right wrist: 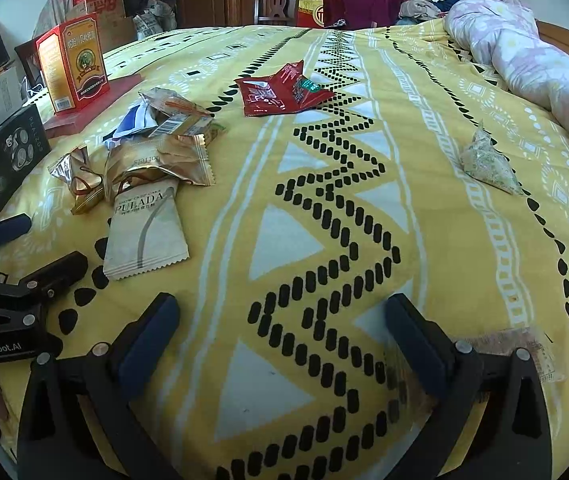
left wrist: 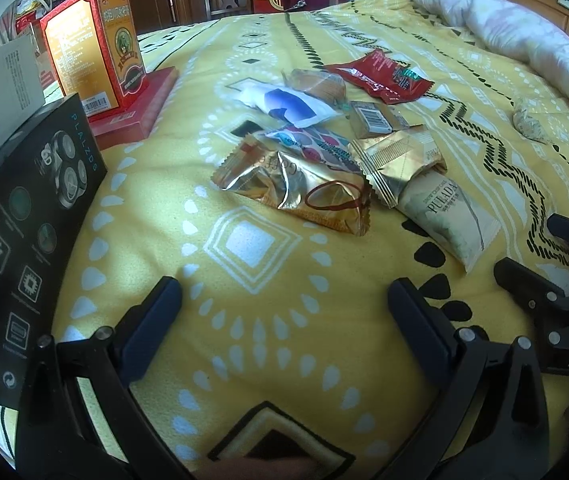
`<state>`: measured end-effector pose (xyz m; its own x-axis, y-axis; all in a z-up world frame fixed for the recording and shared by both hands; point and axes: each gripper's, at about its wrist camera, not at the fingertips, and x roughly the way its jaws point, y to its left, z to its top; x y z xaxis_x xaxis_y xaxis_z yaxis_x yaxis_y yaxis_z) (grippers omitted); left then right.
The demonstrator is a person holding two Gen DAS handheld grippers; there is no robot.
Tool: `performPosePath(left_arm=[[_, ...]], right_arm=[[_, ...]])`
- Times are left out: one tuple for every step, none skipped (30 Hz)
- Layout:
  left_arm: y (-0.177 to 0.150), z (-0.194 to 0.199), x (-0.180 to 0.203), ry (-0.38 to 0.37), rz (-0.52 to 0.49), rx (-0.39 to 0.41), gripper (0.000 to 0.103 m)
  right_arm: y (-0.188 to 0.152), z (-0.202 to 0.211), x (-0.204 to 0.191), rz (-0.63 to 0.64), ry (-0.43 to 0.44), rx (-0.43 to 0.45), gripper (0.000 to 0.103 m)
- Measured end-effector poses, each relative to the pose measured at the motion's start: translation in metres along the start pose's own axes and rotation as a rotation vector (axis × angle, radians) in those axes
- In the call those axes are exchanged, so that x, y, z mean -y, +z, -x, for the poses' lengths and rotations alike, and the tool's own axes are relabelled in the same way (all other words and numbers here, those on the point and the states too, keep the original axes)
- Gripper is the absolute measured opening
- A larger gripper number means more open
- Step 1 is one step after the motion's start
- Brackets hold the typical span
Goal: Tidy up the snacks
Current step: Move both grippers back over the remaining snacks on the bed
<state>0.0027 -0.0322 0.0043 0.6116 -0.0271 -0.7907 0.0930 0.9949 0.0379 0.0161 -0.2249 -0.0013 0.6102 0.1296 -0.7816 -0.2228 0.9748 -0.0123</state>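
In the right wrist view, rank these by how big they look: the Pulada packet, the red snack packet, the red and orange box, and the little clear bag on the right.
1. Pulada packet, though it lies nearest the camera.
2. Red snack packet and red and orange box look about alike, so no ranking between them.
3. Clear bag, smallest.

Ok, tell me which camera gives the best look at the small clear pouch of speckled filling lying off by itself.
The right wrist view. There the clear pouch lies whole and unobstructed on the yellow bedspread, its pointed top and speckled filling easy to read. In the left wrist view the same pouch sits near the right edge, smaller and squashed by the fisheye.
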Motion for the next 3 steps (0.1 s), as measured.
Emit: performPosePath(left_arm=[[-0.0004, 0.0002, -0.0001, 0.001, 0.000, 0.002, 0.103], [-0.0006, 0.0006, -0.0001, 0.000, 0.001, 0.003, 0.103], [-0.0006, 0.0005, -0.0002, -0.001, 0.002, 0.003, 0.103]], right_arm=[[0.0000, -0.0001, 0.0000, 0.000, 0.000, 0.000, 0.103], [-0.0001, 0.0000, -0.0001, 0.000, 0.000, 0.000, 0.103], [-0.0001, -0.0001, -0.0002, 0.000, 0.000, 0.000, 0.103]])
